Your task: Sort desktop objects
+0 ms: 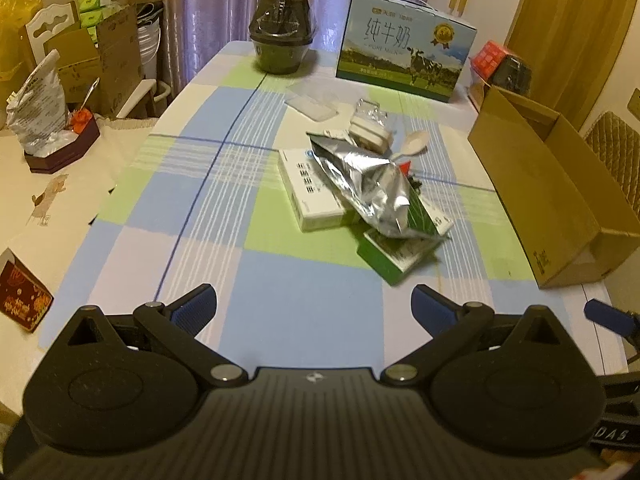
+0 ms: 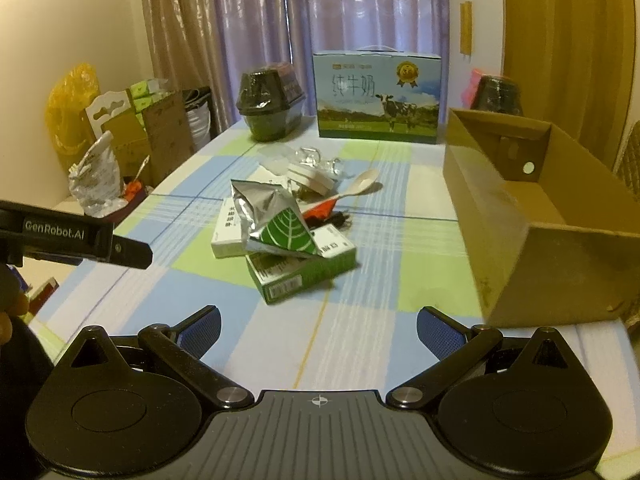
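Both the left gripper (image 1: 314,304) and right gripper (image 2: 319,326) hover over the desk's near edge, jaws spread wide, holding nothing. The pile lies mid-desk: a foil pouch (image 2: 276,220) rests atop a green carton (image 2: 300,272) and a white box (image 1: 308,192). The open cardboard box (image 2: 532,216) stands along the right edge. Take the pouch first, probably by its crimped end, so the boxes beneath stay put.

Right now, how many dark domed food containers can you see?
2: one container at the table's far left beside the milk box, the other container behind the open cardboard box, partly hidden. More may be out of view.
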Tool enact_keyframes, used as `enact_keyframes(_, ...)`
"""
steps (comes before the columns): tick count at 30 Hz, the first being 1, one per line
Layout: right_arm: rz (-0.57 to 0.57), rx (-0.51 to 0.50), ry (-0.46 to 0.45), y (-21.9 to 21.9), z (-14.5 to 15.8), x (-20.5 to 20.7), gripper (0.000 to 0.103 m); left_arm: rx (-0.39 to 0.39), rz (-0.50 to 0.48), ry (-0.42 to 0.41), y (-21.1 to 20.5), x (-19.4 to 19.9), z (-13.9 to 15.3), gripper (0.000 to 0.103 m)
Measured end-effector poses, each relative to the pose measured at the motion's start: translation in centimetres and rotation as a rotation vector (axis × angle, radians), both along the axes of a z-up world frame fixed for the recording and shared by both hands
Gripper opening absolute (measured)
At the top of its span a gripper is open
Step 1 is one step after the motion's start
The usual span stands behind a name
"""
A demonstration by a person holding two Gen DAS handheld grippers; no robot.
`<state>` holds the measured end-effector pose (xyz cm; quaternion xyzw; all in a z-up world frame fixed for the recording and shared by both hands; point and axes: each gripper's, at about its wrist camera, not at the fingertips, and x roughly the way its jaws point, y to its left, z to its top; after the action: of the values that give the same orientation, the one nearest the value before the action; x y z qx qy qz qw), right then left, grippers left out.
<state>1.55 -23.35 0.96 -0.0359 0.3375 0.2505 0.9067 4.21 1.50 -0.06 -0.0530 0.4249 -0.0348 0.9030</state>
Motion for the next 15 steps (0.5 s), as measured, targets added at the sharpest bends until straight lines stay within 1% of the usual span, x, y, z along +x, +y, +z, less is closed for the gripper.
enact_keyframes(4, 0.014, 0.000, 0.019, 2.2, -1.4, 1.4, 0.101, 0.014, -0.011, -0.006, 0.8, 2.0, -0.1, 0.102)
enact_keyframes(12, 0.038, -0.030, 0.050, 7.0, -5.1, 4.7, 0.101, 0.031, -0.052, 0.004, 2.6, 5.9, -1.9, 0.102)
enact_keyframes(15, 0.011, -0.032, 0.051, 8.5, -6.3, 6.2, 0.101, 0.025, -0.048, 0.008, 3.3, 7.2, -2.5, 0.102)
